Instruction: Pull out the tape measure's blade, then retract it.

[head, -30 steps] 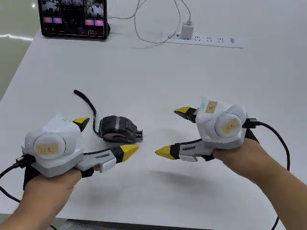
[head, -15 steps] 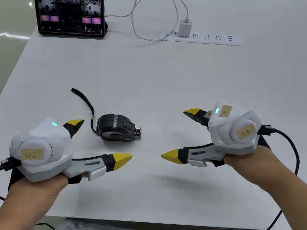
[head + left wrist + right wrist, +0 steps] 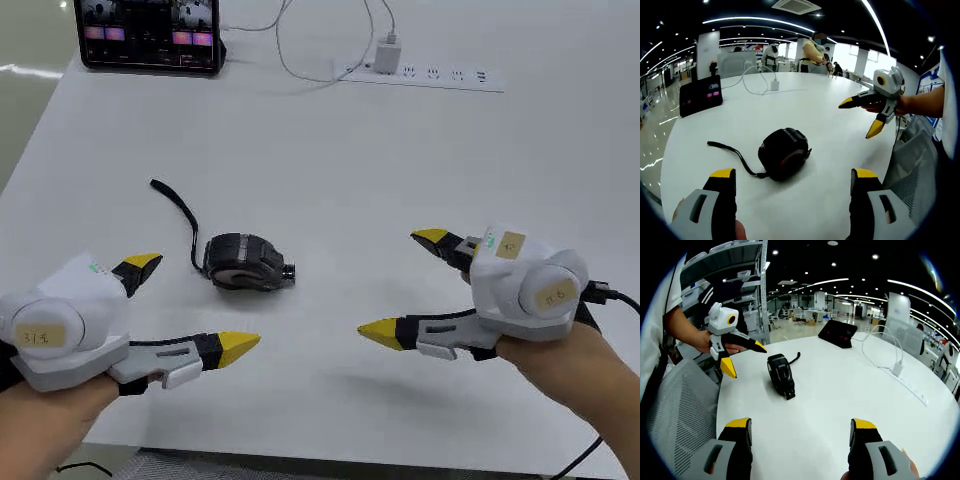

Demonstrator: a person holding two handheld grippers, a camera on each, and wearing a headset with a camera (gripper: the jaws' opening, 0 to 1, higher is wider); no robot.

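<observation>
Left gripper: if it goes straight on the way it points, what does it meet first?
Probably the tape measure, lying on the white table ahead between the left gripper's open jaws, with nothing in between. Height is hard to judge, so it might pass just over it.

No legible text anywhere. Tan sticker on left tongs housing, 8 o'clock in head view: handwritten marks, too small to read. Same for two stickers on right tongs, 4 o'clock. Tablet screen, 11 o'clock: blurred thumbnails, unreadable.
</observation>
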